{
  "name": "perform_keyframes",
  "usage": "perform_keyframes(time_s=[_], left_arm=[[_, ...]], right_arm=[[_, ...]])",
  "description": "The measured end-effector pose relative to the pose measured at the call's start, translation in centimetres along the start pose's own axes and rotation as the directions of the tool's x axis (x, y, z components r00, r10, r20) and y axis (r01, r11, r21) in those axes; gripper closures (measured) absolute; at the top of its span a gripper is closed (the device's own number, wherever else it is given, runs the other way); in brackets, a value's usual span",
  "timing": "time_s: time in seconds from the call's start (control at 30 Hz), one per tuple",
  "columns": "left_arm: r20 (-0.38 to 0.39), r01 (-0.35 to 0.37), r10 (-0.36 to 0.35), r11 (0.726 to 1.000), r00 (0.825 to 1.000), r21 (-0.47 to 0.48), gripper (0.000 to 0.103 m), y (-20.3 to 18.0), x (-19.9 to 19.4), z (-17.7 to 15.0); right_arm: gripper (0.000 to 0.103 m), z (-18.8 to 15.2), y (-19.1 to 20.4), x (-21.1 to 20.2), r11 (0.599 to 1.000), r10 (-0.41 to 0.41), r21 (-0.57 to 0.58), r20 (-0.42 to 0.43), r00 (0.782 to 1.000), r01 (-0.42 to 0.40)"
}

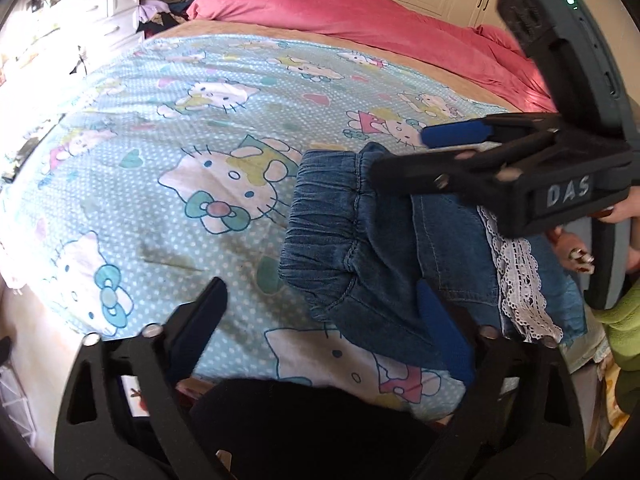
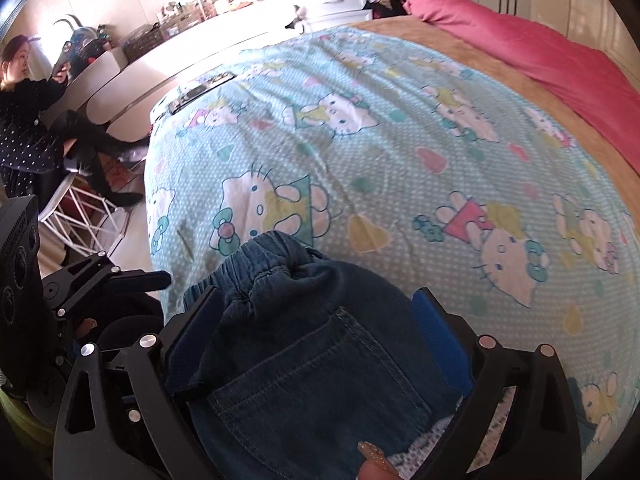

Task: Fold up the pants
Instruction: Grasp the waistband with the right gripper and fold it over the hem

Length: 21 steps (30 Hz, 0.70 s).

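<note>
Small blue denim pants with an elastic waistband and a white lace trim lie bunched near the front edge of the bed. My left gripper is open just left of them, its right finger beside the denim. My right gripper shows above the pants in the left wrist view. In the right wrist view the pants fill the space between my right gripper's wide-apart fingers, back pocket facing up. A fingertip shows at the bottom.
The bed has a light blue cartoon-cat sheet, a tan blanket and a pink duvet at the far side. White drawers stand far left. A seated person is left of the bed.
</note>
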<state>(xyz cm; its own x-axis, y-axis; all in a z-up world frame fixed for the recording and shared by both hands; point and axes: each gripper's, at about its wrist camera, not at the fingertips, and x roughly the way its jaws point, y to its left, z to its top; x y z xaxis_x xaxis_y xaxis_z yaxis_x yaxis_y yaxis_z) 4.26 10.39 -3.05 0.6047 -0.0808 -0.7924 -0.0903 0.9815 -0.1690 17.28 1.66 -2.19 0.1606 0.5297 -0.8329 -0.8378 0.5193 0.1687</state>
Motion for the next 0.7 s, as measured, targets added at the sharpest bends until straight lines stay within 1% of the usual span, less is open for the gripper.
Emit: perform_keyframes(time_s=[0.07, 0.27, 0.3, 0.33, 0.4, 0.43, 0.47, 0.53, 0.57, 0.63, 0.7], left_arm=[[-0.01, 0.028, -0.028, 1.0, 1.0, -0.014, 0.032, 0.3, 0.3, -0.1], [-0.02, 0.046, -0.047, 0.998, 0.999, -0.036, 0.032, 0.6, 0.5, -0.2], [-0.022, 0.048, -0.048, 0.998, 0.999, -0.04, 0.032, 0.7, 0.6, -0.2], [-0.023, 0.047, -0.048, 0.998, 0.999, -0.042, 0.032, 0.7, 0.6, -0.2], [-0.024, 0.048, -0.049, 0.998, 0.999, -0.044, 0.032, 0.7, 0.6, -0.2], [-0.025, 0.047, -0.048, 0.998, 0.999, -0.045, 0.032, 0.7, 0.6, -0.2], [-0.025, 0.048, -0.049, 0.998, 0.998, -0.045, 0.032, 0.8, 0.6, -0.2], [-0.02, 0.048, -0.048, 0.998, 0.999, -0.036, 0.026, 0.7, 0.4, -0.1], [-0.014, 0.044, -0.044, 0.999, 0.999, -0.03, 0.021, 0.6, 0.2, -0.1], [-0.002, 0.05, -0.05, 0.999, 0.999, -0.016, 0.02, 0.1, -0.3, -0.1], [0.012, 0.091, -0.091, 0.996, 0.996, -0.022, 0.018, -0.4, -0.8, 0.0]], right_arm=[[0.008, 0.3, 0.3, 1.1, 1.0, 0.023, -0.009, -0.021, 1.0, -0.023], [0.009, 1.0, 0.8, 4.1, 0.998, 0.064, -0.013, -0.068, 0.996, -0.065], [0.015, 1.0, 0.8, 4.6, 0.997, 0.077, -0.011, -0.071, 0.995, -0.078], [0.031, 1.0, 0.9, 4.9, 0.996, 0.089, -0.015, -0.075, 0.993, -0.09], [0.046, 0.9, 1.1, 5.2, 0.993, 0.116, -0.016, -0.08, 0.99, -0.117], [0.053, 0.8, 1.1, 5.0, 0.994, 0.108, -0.021, -0.073, 0.991, -0.11], [0.057, 0.8, 1.0, 4.7, 0.994, 0.108, -0.022, -0.067, 0.992, -0.11], [0.068, 0.7, 0.3, 3.2, 0.99, 0.138, -0.008, -0.038, 0.99, -0.139], [0.07, 0.6, 0.0, 2.5, 0.989, 0.149, -0.006, -0.026, 0.989, -0.149], [0.071, 0.1, -0.7, 0.4, 0.984, 0.179, 0.002, 0.016, 0.984, -0.179], [0.071, -0.4, -1.1, -1.4, 0.98, 0.199, 0.0, 0.048, 0.979, -0.2]])
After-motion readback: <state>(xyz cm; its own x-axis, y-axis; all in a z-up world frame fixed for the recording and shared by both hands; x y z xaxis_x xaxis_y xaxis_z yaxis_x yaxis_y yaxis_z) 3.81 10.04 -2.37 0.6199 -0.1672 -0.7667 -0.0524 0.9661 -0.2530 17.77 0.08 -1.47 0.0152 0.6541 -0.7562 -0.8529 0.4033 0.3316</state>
